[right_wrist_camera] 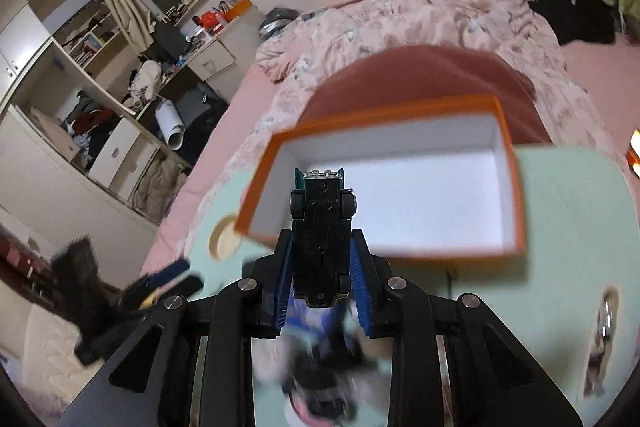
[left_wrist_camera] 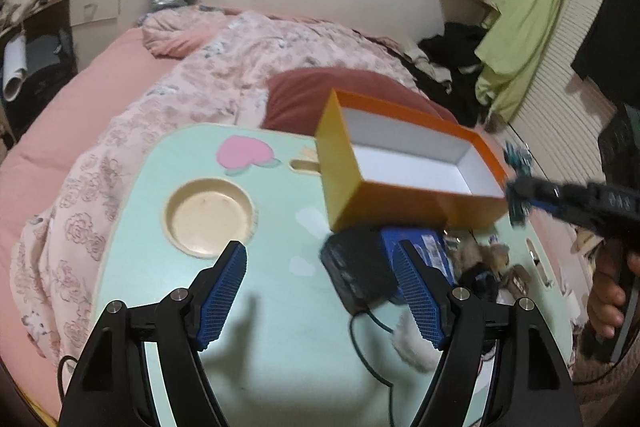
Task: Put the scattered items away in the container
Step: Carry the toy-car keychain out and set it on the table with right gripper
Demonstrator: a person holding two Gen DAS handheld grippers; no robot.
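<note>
An orange box (left_wrist_camera: 384, 195) with a white empty inside stands on the mint lap table (left_wrist_camera: 272, 307); it also shows in the right wrist view (right_wrist_camera: 516, 187). My right gripper (right_wrist_camera: 320, 251) is shut on a small dark toy car (right_wrist_camera: 320, 227), underside up, held at the box's near rim. In the left wrist view the right gripper (left_wrist_camera: 520, 201) sits at the box's right end with the car (left_wrist_camera: 518, 167). My left gripper (left_wrist_camera: 320, 291) is open and empty above the table. A black device (left_wrist_camera: 356, 275), a blue pack (left_wrist_camera: 424, 247) and a plush toy (left_wrist_camera: 488, 263) lie by its right finger.
The table has a round cup recess (left_wrist_camera: 208, 217) on the left and a slot (left_wrist_camera: 536, 259) near its right edge. A black cable (left_wrist_camera: 368, 347) trails toward me. A pink bed (left_wrist_camera: 80, 107) with a floral quilt and a dark red cushion (right_wrist_camera: 420, 79) surrounds the table.
</note>
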